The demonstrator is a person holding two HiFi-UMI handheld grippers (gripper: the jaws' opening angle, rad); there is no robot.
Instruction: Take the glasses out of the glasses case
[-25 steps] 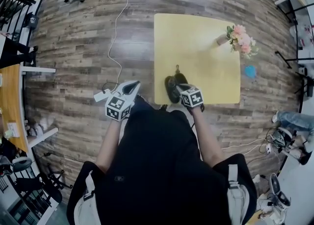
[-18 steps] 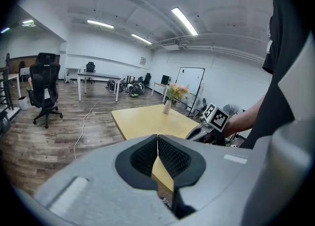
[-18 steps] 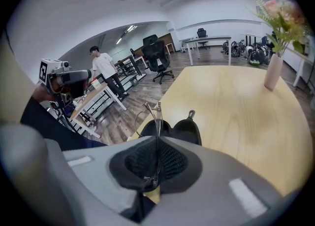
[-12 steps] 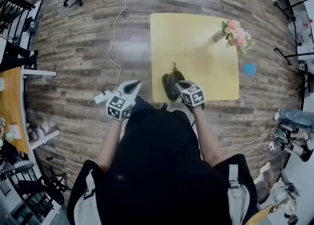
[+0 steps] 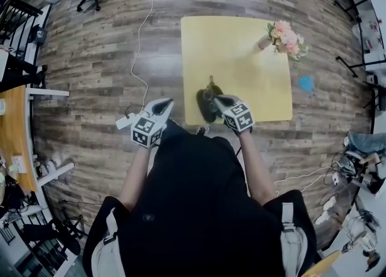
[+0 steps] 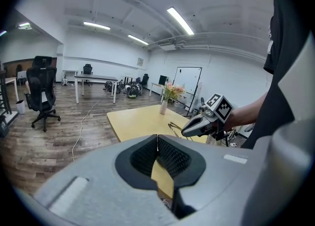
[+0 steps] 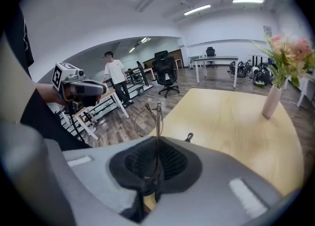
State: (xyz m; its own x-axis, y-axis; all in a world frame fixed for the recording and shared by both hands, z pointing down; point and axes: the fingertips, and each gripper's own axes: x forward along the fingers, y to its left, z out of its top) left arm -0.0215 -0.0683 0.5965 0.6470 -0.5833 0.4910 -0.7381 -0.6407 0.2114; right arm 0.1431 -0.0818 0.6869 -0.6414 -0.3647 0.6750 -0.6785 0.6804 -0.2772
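1. Right gripper (image 7: 156,141): in the right gripper view we see the jaws closed on the glasses (image 7: 150,114). The thin wire frame is clamped between the pads and stands up out of them, with one lens ring curving to the left.
2. Glasses position: in the head view we find the glasses (image 5: 209,90) at the tip of the right gripper (image 5: 218,98), at the centre of the frame. They are at the upper edge of the dark glasses case (image 5: 203,106). We cannot tell from this view whether they touch it.
3. Glasses case: it lies on the yellow table (image 5: 241,52), near the table's lower left edge.
4. Left gripper (image 6: 157,140): in the left gripper view we see the jaws pressed together with nothing between them. In the head view the left gripper (image 5: 164,105) is left of the table, over the wooden floor (image 5: 90,89).
5. Other items: a vase of flowers (image 5: 281,36) stands near the table's upper right corner.
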